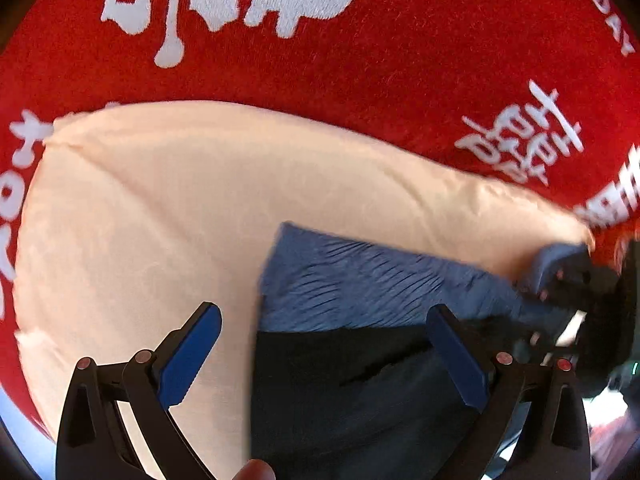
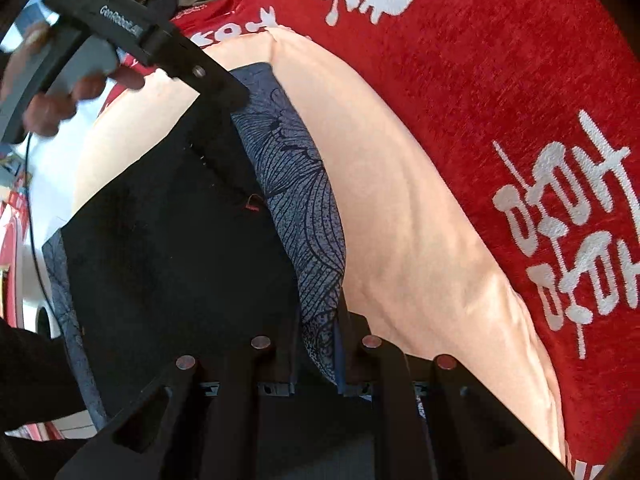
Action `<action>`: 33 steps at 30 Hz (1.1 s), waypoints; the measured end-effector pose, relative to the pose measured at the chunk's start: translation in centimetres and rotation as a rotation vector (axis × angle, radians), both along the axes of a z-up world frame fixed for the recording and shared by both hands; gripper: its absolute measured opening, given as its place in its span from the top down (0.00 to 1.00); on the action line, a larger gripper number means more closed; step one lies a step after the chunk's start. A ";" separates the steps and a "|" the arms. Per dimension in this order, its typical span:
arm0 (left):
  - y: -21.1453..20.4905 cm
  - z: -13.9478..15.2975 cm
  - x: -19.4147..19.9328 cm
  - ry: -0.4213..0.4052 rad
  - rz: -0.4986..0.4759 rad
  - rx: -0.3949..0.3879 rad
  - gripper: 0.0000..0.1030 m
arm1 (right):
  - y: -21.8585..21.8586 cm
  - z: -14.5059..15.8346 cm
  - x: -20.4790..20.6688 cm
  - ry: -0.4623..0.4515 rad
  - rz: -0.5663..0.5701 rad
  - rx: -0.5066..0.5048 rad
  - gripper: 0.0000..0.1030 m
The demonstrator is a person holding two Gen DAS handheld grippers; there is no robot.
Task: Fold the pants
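- The pants (image 2: 168,240), black with a blue patterned band, are seen lying on a peach cloth (image 2: 400,220) over a red blanket (image 2: 500,80).
- The band is pinched in the tightly closed right gripper (image 2: 318,354), at 6 o'clock in its own view.
- The left gripper (image 1: 320,350) is held wide, with nothing gripped.
- A fold appears to be under way; next, the held edge probably needs carrying across, toward 9 o'clock.

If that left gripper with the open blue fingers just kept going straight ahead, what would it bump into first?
Most likely the pants: the left gripper hangs open right over their dark fabric and blue patterned edge, with the peach cloth beside. How far off is hard to tell.
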State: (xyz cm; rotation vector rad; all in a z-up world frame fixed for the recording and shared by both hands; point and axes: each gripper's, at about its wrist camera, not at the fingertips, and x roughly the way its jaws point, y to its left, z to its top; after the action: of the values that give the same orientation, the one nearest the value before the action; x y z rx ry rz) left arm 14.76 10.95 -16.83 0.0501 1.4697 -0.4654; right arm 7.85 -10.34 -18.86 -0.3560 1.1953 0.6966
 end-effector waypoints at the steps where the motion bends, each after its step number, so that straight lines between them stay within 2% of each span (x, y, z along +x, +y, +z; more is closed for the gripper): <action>1: 0.7 -0.1 0.0 -0.005 -0.025 0.017 0.00 | 0.4 -0.1 0.1 -0.001 -0.001 0.003 0.86; 6: 1.5 -1.7 0.4 0.050 -0.088 -0.008 0.00 | -0.1 -0.2 -0.2 -0.006 -0.010 0.013 0.86; 10: -2.2 -4.0 0.1 0.097 -0.200 -0.033 0.00 | -0.5 -1.2 -0.9 -0.001 -0.007 0.007 0.86; 12: -3.8 -5.0 0.0 0.158 -0.220 -0.054 0.00 | -0.6 -1.5 -0.9 0.000 -0.006 0.004 0.86; 14: -4.7 -5.1 -0.1 0.154 -0.222 -0.045 0.02 | -0.6 -1.4 -0.9 0.005 -0.004 0.000 0.86; 15: -4.8 -4.9 -0.3 0.133 -0.225 -0.036 0.05 | -0.7 -1.4 -0.9 0.008 -0.004 0.000 0.86; 17: -4.6 -4.6 -0.5 0.106 -0.209 -0.002 0.21 | -0.8 -1.2 -0.8 0.009 -0.006 0.003 0.86; 19: -3.5 -4.2 -0.7 0.127 -0.184 -0.004 0.50 | -1.1 -1.0 -0.5 0.013 -0.023 0.016 0.88; 20: -3.3 -3.8 -1.1 0.128 -0.174 -0.015 0.52 | -1.2 -0.9 -0.4 0.018 -0.031 0.021 0.88; 23: -3.8 -2.0 -3.1 0.052 -0.198 -0.010 0.60 | -1.5 -1.2 -0.1 0.045 -0.048 0.029 0.90; 27: -4.8 -0.9 -4.5 -0.008 -0.199 0.030 0.66 | -2.1 -1.8 0.1 0.085 -0.050 0.031 0.89; 29: -4.4 -0.5 -4.9 -0.005 -0.175 0.027 0.75 | -2.5 -2.2 0.4 0.102 -0.050 0.033 0.62; 30: -4.4 -0.3 -5.0 -0.004 -0.165 0.027 0.75 | -2.9 -2.6 0.8 0.117 -0.047 0.041 0.27; 31: -4.2 0.0 -5.2 -0.008 -0.162 0.031 0.75 | -3.1 -2.7 1.0 0.118 -0.043 0.048 0.16; 33: -4.1 0.5 -5.6 -0.009 -0.159 0.034 0.75 | -3.6 -3.8 1.9 0.163 -0.031 0.060 0.16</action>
State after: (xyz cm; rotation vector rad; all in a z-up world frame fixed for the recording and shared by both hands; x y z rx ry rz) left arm 9.16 6.87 -16.37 0.1969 1.4713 -0.5675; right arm 9.74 -13.96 -22.68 -0.2331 1.3279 0.7437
